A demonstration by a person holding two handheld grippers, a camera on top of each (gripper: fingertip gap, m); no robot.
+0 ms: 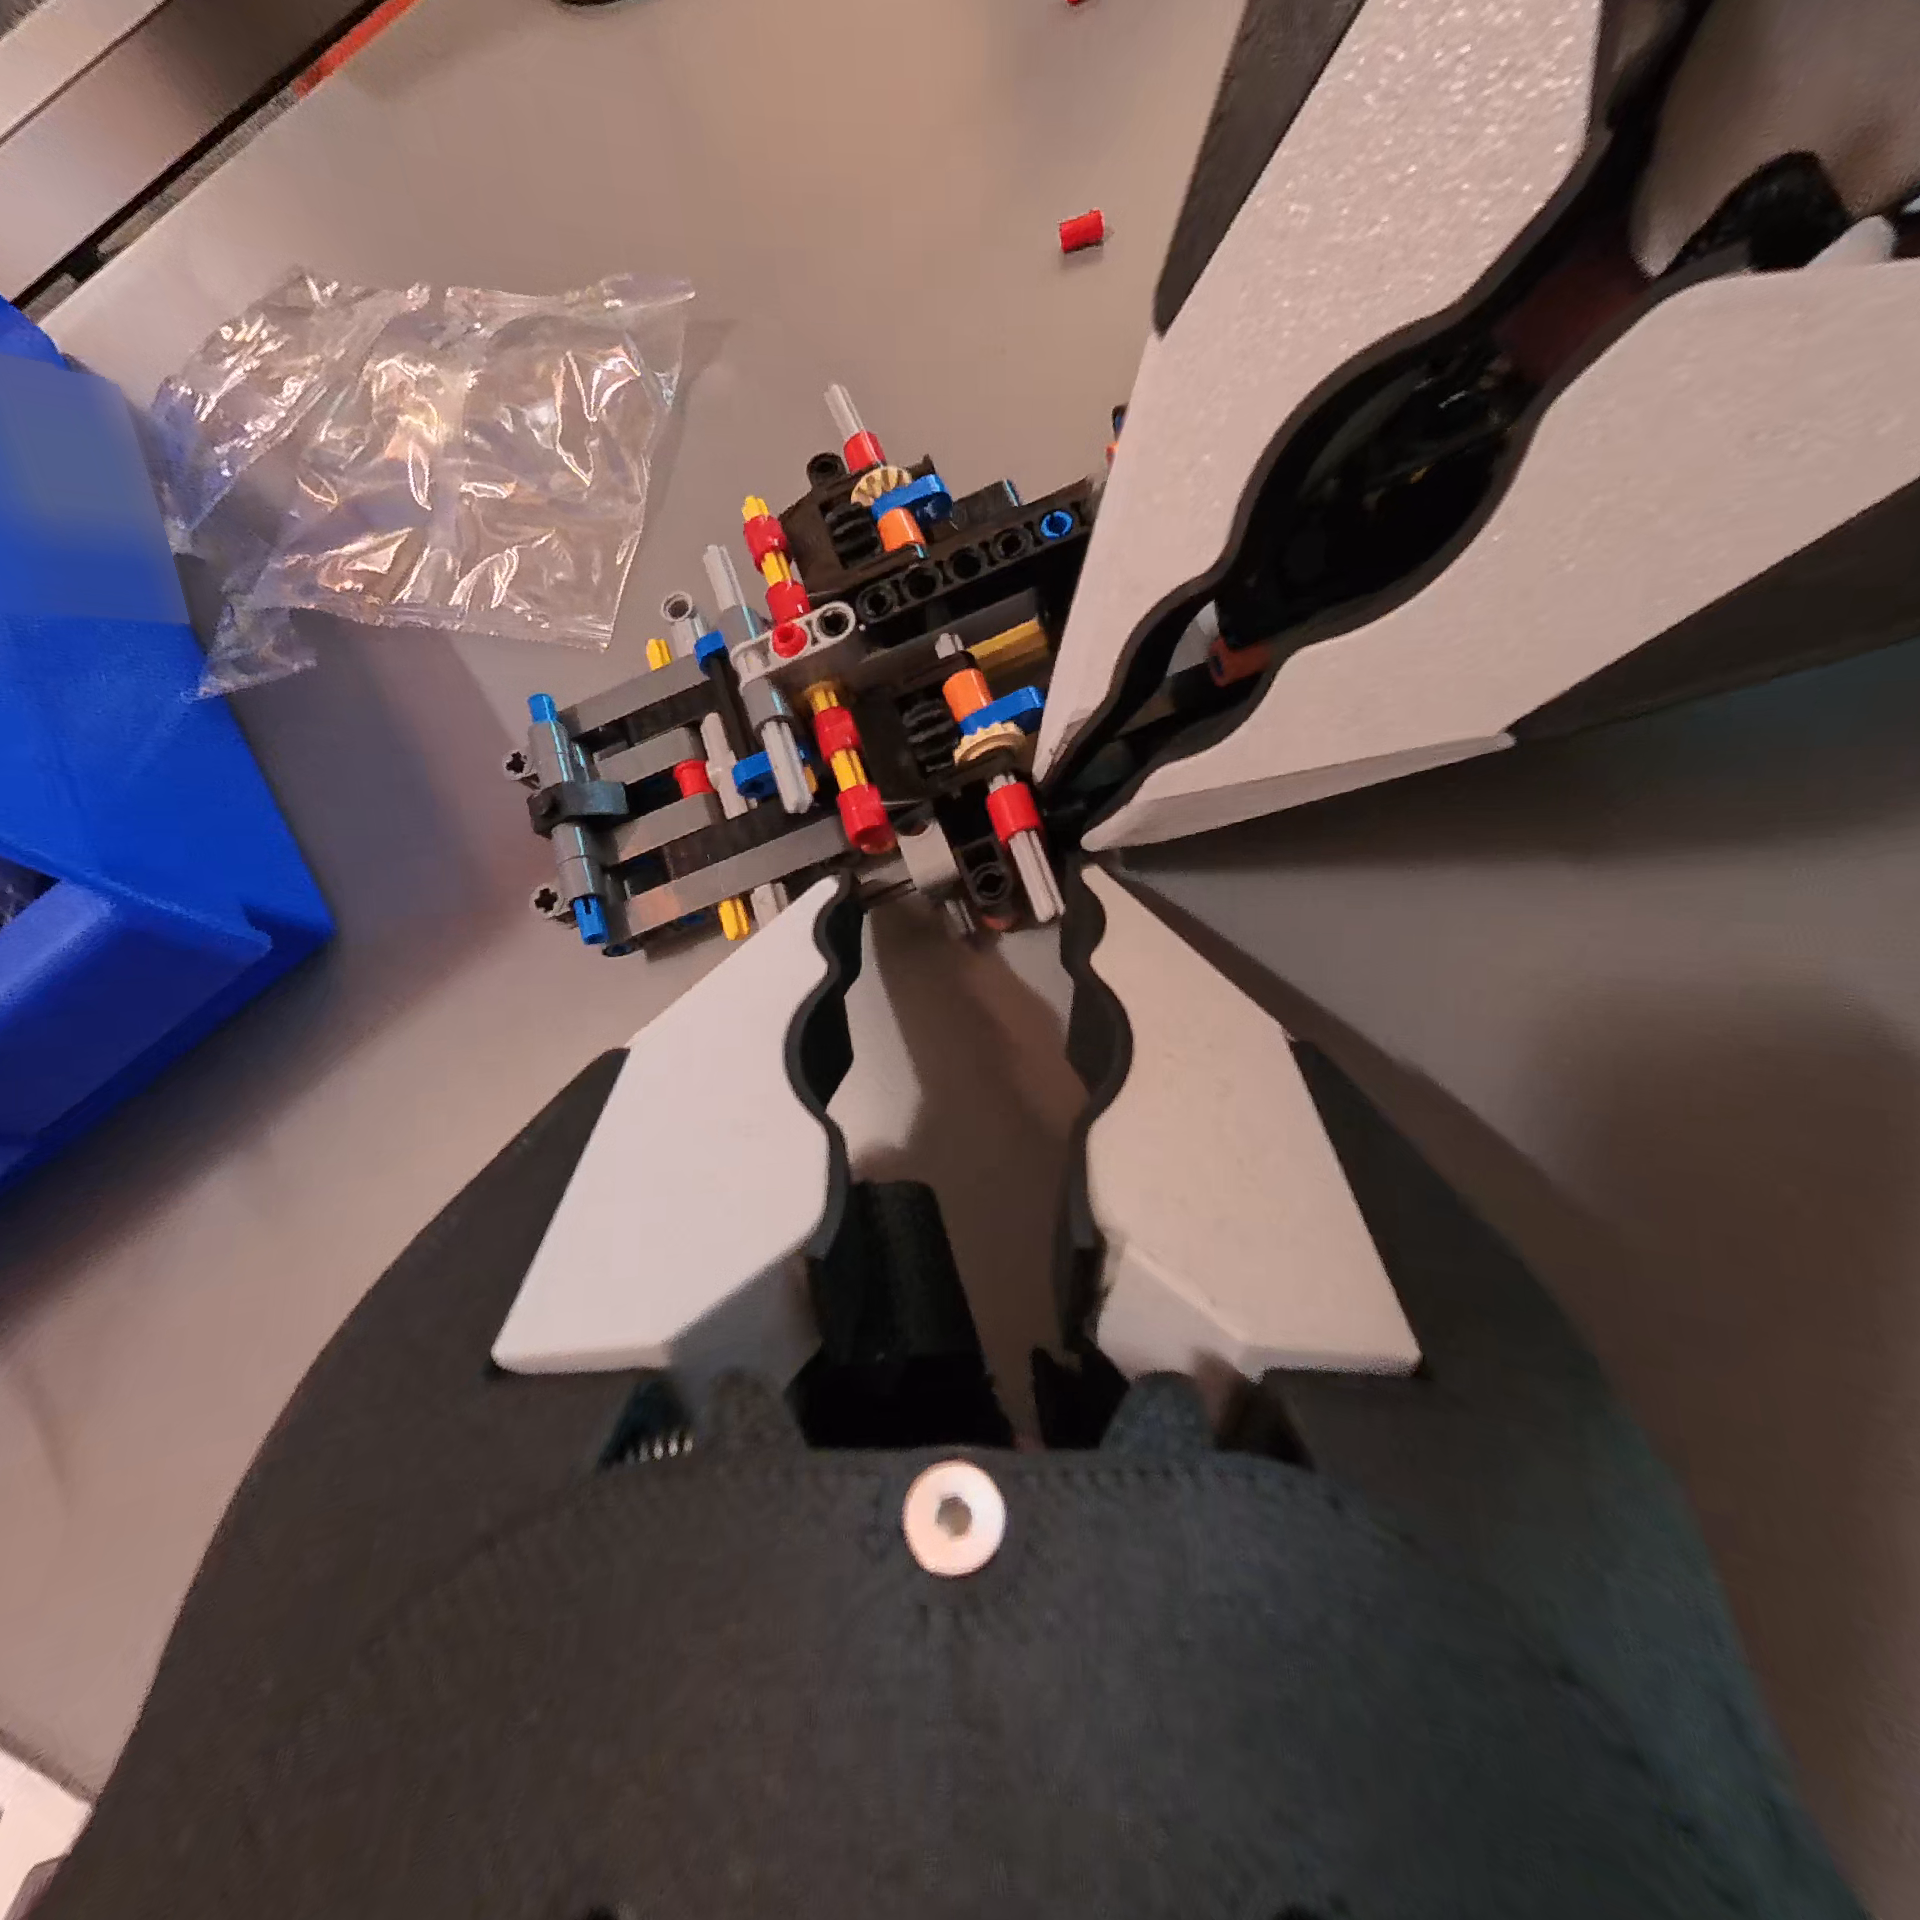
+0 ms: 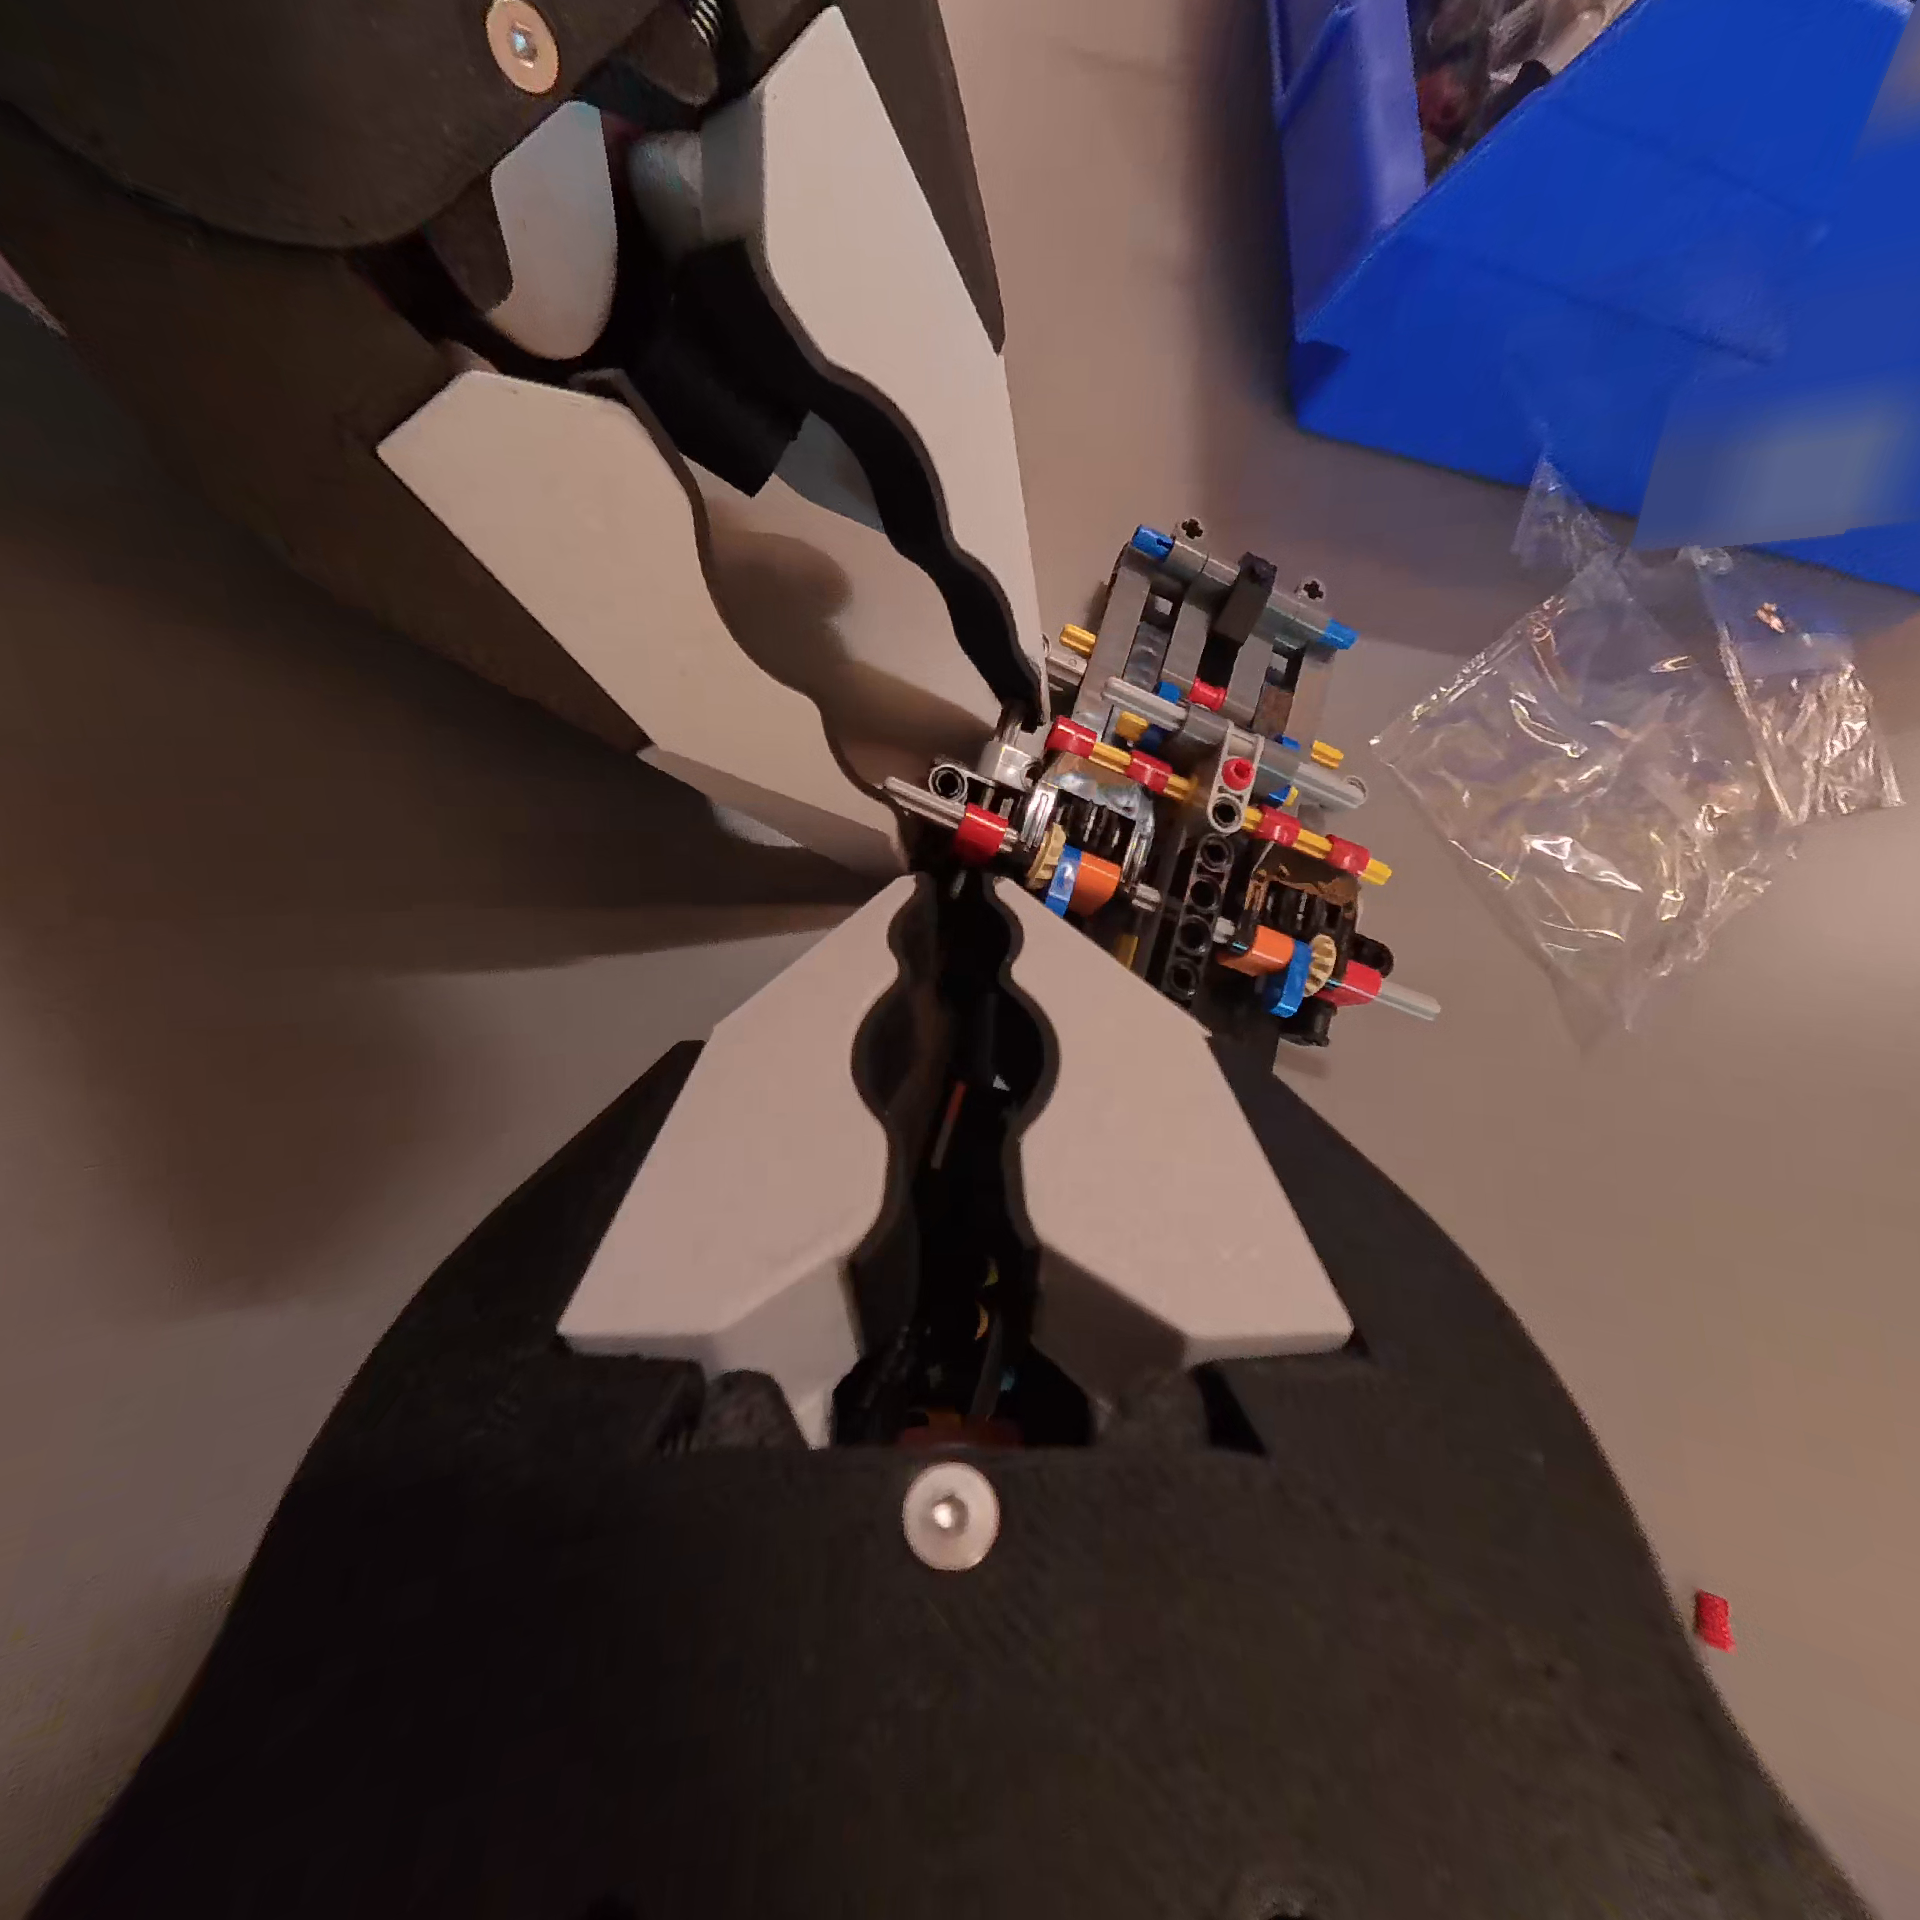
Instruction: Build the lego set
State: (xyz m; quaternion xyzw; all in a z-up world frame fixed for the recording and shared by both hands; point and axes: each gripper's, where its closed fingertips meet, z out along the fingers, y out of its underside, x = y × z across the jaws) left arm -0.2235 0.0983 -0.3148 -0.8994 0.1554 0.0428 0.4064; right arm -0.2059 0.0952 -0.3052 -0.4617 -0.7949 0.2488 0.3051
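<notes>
Lego assembly (image 1: 831, 707): a partly built frame of black and grey beams with red, yellow, blue and orange pieces on its axles; it lies on the desk (image 1: 883, 208) between the two tools
Left tool (image 1: 961, 904): fingers spread apart, nothing between them; the tips reach the near edge of the assembly, one by the grey beams, the other by a grey axle with a red bush; whether they touch it I cannot tell
Right tool (image 2: 951, 883): fingers drawn close together around dark parts of the assembly, with black, orange and yellow pieces showing in the gap between them; it grips the assembly from the side opposite the grey frame end
Plastic bag (image 1: 416, 457): clear, crumpled, flat on the desk just beside the assembly
Blue bin (image 1: 114, 790): at the desk's edge, touching the bag; small parts show inside it in the right wrist view
Loose red piece (image 1: 1081, 231): small, alone on the desk, well apart from the assembly
</notes>
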